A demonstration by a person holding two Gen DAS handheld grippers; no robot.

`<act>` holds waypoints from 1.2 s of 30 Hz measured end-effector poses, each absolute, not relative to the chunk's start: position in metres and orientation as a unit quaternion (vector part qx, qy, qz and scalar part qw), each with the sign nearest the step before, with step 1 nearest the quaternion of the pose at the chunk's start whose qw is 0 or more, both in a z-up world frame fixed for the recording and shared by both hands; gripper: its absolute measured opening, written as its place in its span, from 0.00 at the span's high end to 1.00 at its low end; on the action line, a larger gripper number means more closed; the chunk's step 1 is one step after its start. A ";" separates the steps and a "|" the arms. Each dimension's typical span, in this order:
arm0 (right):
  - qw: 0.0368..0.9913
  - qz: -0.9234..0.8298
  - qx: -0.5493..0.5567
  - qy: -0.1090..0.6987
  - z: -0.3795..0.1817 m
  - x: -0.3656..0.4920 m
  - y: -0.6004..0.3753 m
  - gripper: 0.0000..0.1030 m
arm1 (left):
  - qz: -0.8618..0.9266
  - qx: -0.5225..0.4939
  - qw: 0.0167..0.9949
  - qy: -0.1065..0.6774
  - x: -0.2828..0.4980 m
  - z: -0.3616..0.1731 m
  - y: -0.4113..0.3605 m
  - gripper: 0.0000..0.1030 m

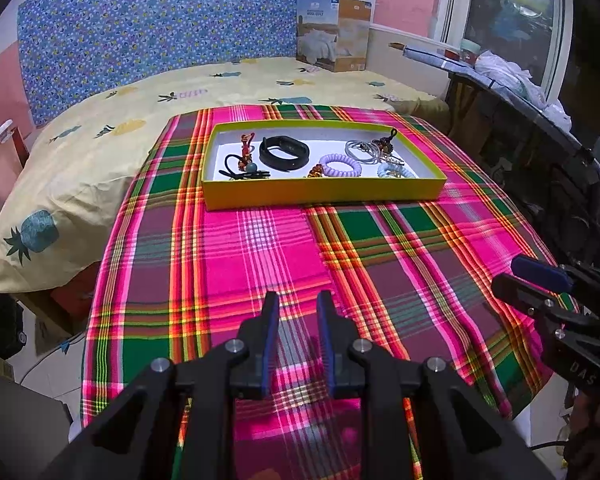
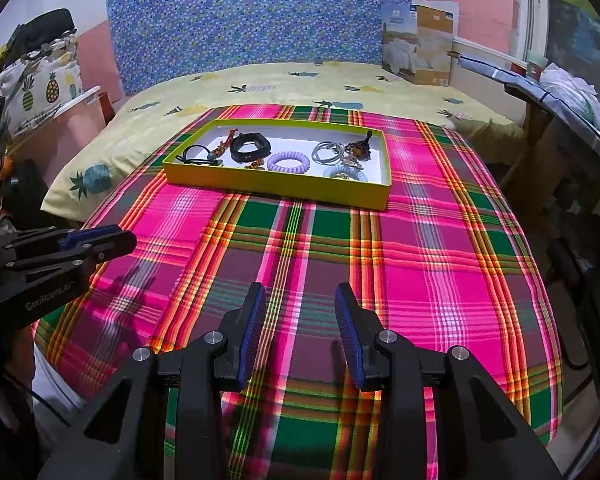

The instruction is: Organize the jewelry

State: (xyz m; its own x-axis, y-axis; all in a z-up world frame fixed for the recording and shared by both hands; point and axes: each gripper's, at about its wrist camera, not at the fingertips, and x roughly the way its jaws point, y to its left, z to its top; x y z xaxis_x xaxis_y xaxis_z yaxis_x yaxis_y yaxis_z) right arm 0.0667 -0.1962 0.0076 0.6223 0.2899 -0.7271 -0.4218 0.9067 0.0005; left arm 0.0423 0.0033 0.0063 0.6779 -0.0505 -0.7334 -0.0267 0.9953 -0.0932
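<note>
A shallow yellow-green tray [image 1: 324, 195] [image 2: 276, 187] with a white floor sits on the far part of the plaid cloth. In it lie a black band [image 1: 285, 152] [image 2: 250, 147], a purple coil tie [image 1: 340, 165] [image 2: 288, 162], a pale blue coil tie [image 1: 396, 171] [image 2: 346, 173], grey rings [image 1: 362, 149] [image 2: 329, 151], black hair ties [image 1: 240, 168] [image 2: 198, 154] and beaded charms [image 1: 247, 145]. My left gripper [image 1: 298, 300] is open and empty, low over the near cloth. My right gripper [image 2: 300, 292] is open and empty, also over the near cloth; it shows at the right edge of the left wrist view [image 1: 540, 276].
The pink and green plaid cloth [image 1: 260, 264] [image 2: 440, 240] covers a table set against a bed with a yellow pineapple sheet [image 1: 100, 152] [image 2: 260, 88]. A cardboard box [image 1: 334, 34] [image 2: 418, 44] stands at the bed's far corner. A cluttered shelf [image 1: 520, 92] runs along the right.
</note>
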 end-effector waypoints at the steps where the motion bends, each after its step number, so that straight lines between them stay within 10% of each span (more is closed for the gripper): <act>1: 0.896 0.198 -0.086 0.387 0.007 0.067 -0.196 0.64 | -0.006 -0.048 0.915 0.401 0.042 0.006 0.003 0.81; 36: 0.895 0.199 -0.087 0.390 0.006 0.068 -0.193 0.64 | 0.004 -0.040 0.913 0.407 0.042 0.001 0.003 0.81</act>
State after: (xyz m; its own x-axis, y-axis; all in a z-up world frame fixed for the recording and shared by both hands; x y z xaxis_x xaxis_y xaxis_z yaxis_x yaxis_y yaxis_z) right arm 0.0683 -0.1934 0.0057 0.6164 0.2889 -0.7325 -0.4244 0.9055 0.0000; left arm 0.0418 0.0032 0.0006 0.6687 -0.0245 -0.7431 -0.0405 0.9968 -0.0692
